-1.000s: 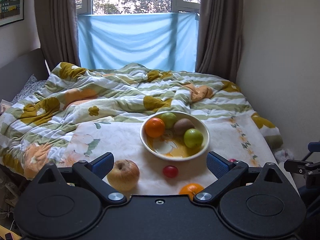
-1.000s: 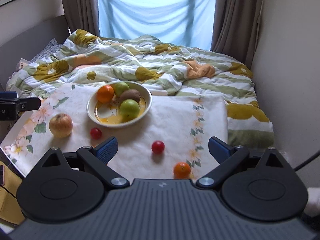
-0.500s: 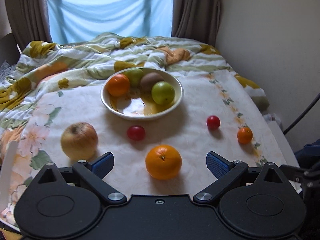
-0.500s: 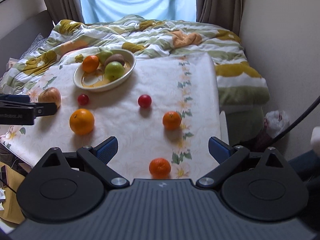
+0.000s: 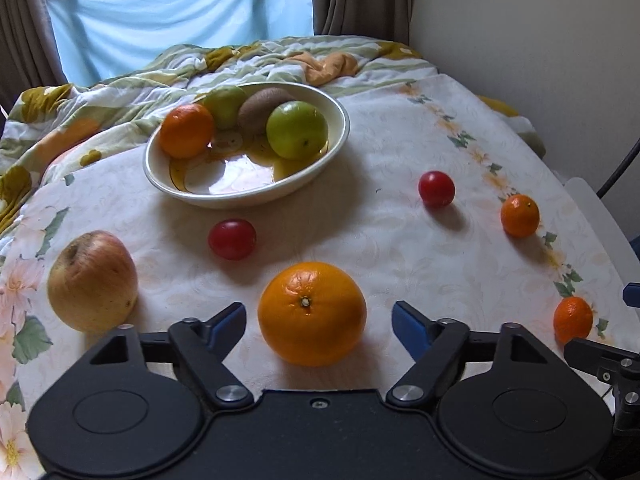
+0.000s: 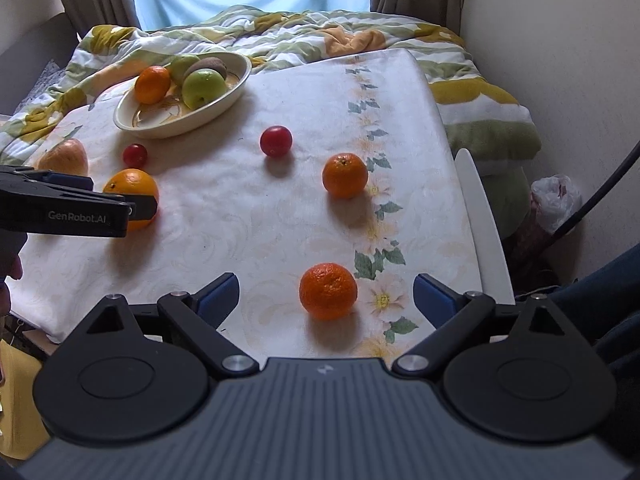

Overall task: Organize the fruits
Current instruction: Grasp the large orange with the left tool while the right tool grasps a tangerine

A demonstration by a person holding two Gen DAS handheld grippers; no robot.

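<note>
The left gripper (image 5: 318, 322) points down at the floral cloth (image 5: 400, 248) that covers the near part of the bed. Its jaws have just been closing and stand partly apart, one on each side of the large orange (image 5: 312, 314). A gap shows between each blue pad and the peel, so the pads do not press on the fruit. The orange rests on the cloth.

The right gripper (image 6: 326, 294) has its jaws wide apart. The near mandarin (image 6: 328, 290) lies on the cloth between the two fingers, clear of both pads.

Layout of the remaining fruit:
- The bowl (image 5: 176, 188) sits at the far left of the cloth, against the rumpled quilt (image 5: 120, 92). It holds a mandarin, two green apples and a kiwi (image 5: 260, 108).
- A russet apple (image 5: 92, 282) lies at the left, just beside the left gripper's left finger.
- One small red fruit (image 5: 232, 239) lies near the bowl's front rim. A second red fruit (image 5: 436, 189) lies further right.
- The far mandarin (image 6: 345, 175) lies to the right of centre, near the printed flower border.

In the right wrist view, the left gripper's finger crosses in front of the large orange at the left edge.
</note>
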